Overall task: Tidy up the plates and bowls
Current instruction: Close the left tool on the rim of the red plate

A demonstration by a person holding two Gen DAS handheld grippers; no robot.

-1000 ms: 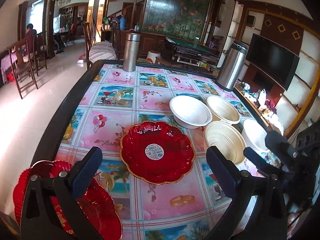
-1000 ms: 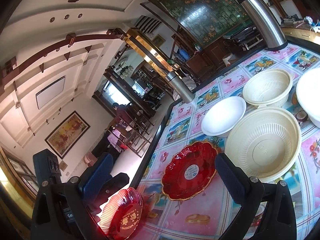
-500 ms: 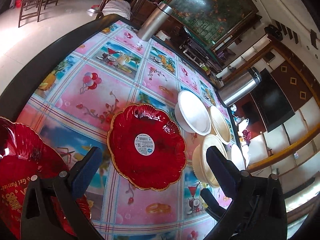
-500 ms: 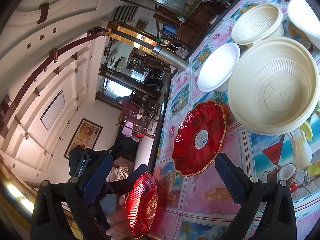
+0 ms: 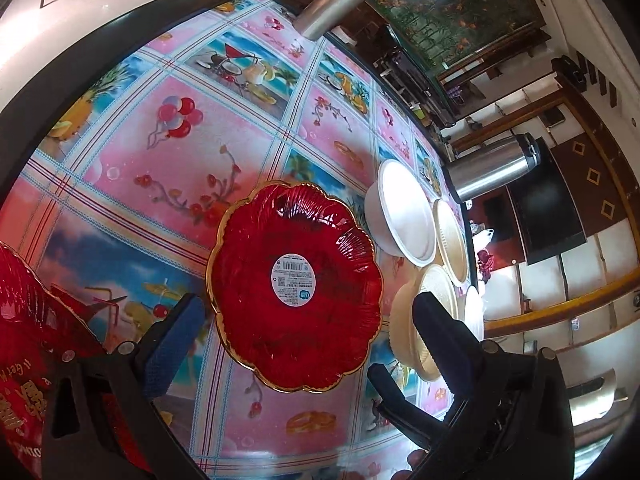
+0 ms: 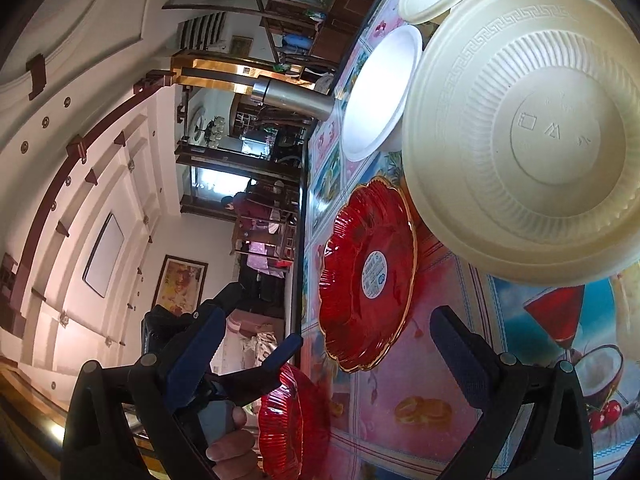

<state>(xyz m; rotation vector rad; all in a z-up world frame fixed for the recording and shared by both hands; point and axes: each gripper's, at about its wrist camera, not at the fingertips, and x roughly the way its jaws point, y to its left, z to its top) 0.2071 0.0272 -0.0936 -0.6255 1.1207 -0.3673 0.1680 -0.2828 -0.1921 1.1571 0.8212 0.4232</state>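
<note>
A desk (image 5: 248, 432) covered in a bright pictured cloth holds the dishes to be sorted. A red scalloped plate with a gold rim (image 5: 294, 286) lies flat near the middle, a round sticker at its centre. Just beyond it sit a white bowl (image 5: 406, 210) and several cream ribbed bowls (image 6: 528, 124), crowded together and some touching.

The left tool (image 5: 300, 340) hovers over the red plate with its fingers spread wide apart, holding nothing. The right tool (image 6: 324, 352) is likewise spread wide and empty, angled toward the plate and the nearest cream bowl.

A second red plate (image 6: 288, 424) sits at the near desk edge beside the left tool. The step in hand looks like gathering the two red plates into one stack; the next move would call for lowering one tool to a plate's rim and closing on it.

The right view shows what the left cannot: the person's hand (image 6: 230, 446) gripping the left tool, and the embossed inside of the big cream bowl. The left view alone shows two steel flasks (image 5: 492, 166) standing on the desk.
</note>
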